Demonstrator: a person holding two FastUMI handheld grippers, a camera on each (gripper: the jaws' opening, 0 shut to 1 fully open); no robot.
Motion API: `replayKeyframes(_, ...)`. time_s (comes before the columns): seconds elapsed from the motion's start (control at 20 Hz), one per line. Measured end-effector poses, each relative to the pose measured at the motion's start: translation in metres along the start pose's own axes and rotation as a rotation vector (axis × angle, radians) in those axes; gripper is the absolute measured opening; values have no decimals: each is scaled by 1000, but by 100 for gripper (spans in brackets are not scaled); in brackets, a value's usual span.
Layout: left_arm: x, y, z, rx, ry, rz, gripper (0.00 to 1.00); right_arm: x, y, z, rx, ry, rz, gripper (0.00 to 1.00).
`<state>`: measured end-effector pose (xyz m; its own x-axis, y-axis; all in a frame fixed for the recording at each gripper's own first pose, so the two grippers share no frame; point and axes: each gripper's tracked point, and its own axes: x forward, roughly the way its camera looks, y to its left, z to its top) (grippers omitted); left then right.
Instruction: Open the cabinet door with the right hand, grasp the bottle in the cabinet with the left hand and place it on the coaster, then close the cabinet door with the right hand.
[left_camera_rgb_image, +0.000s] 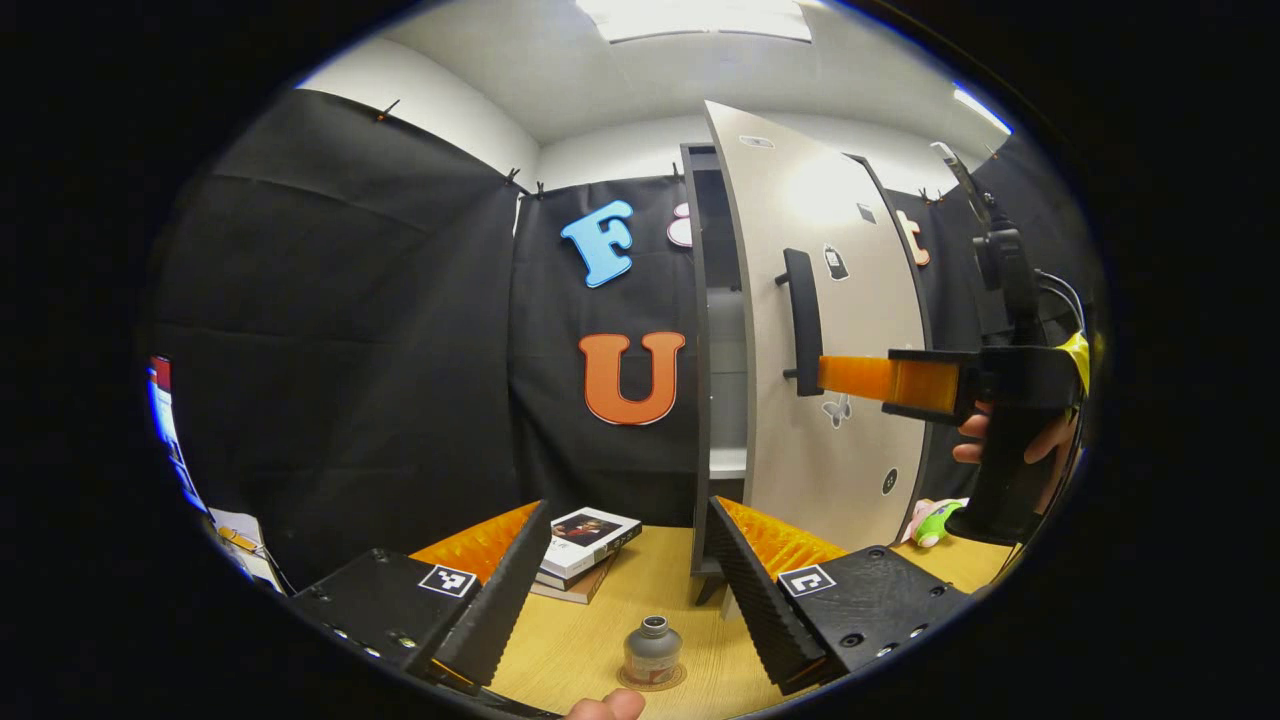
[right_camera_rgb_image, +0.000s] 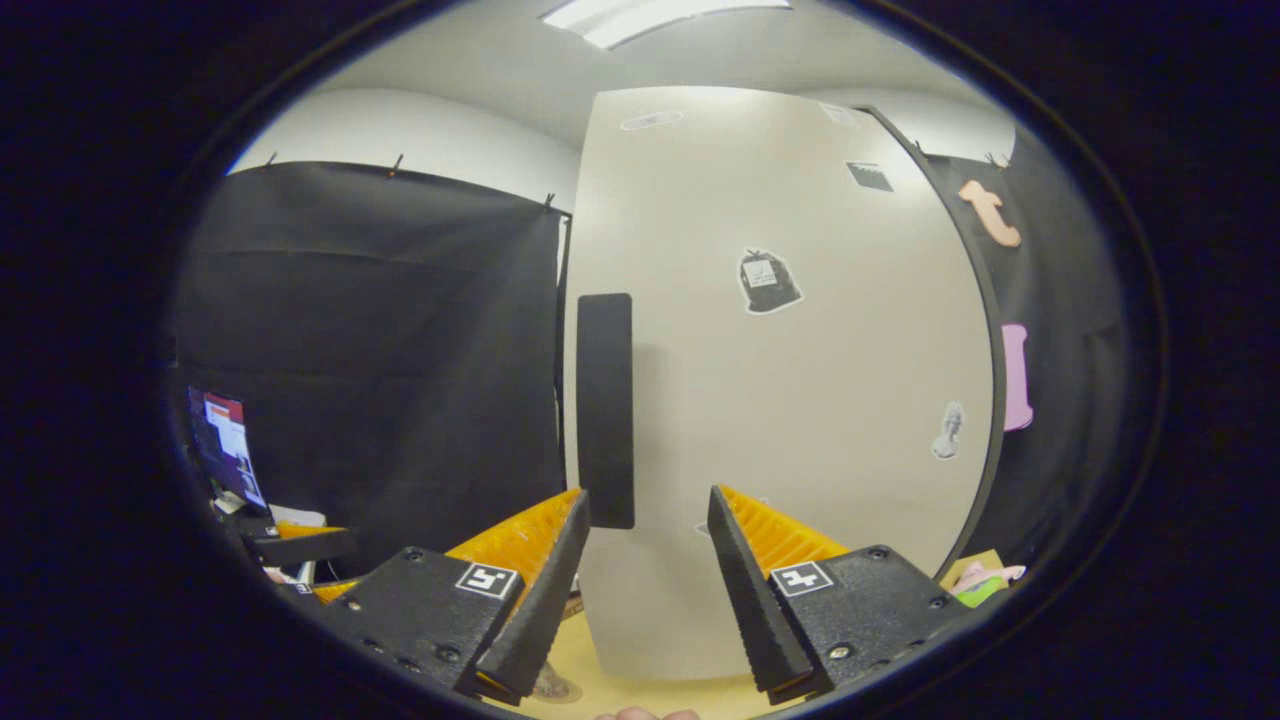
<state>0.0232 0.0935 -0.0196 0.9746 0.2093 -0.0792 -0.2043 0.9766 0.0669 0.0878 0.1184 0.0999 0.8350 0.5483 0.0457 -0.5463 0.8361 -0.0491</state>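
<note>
Left gripper view looks across a wooden surface (left_camera_rgb_image: 640, 585) toward a tall cabinet whose pale door (left_camera_rgb_image: 830, 330) stands partly ajar, a slice of the shelved interior visible between the door's edge and the dark frame. The left claw (left_camera_rgb_image: 630, 590) hangs released, its two fingers spread wide and gripping nothing. Between them, low on the surface, stands the bottle (left_camera_rgb_image: 652, 650) — small, grey, with a metal cap, upright on a round coaster (left_camera_rgb_image: 640, 682) whose rim peeks out beneath it. A fingertip shows at the very bottom edge, just in front of the coaster. Behind the bottle and off to the left lies a short stack of books (left_camera_rgb_image: 585, 550), close to the foot of the cabinet.

On the door's face is a dark vertical handle (left_camera_rgb_image: 802, 320). The right claw (left_camera_rgb_image: 840, 378), held by a person's hand (left_camera_rgb_image: 1010, 440), reaches in from the right, its tip level with the lower part of the handle; whether it touches the handle I cannot tell from here. A green and pink toy (left_camera_rgb_image: 935, 520) lies on the surface beyond the door.

Right gripper view faces the door (right_camera_rgb_image: 800, 400) squarely and close, the handle (right_camera_rgb_image: 606, 410) just above the left finger. The right claw (right_camera_rgb_image: 645, 590) is released — fingers apart, nothing between them.
</note>
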Motion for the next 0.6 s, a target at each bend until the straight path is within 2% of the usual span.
replayKeyframes(0.35,-10,-15,6,-13,-21,-27,94,-60,-30,-1,20,-13,-129,78)
replayKeyframes(0.6,-15,-30,10,-25,-39,-60,94,-112,-69,1,15,-30,-286,79)
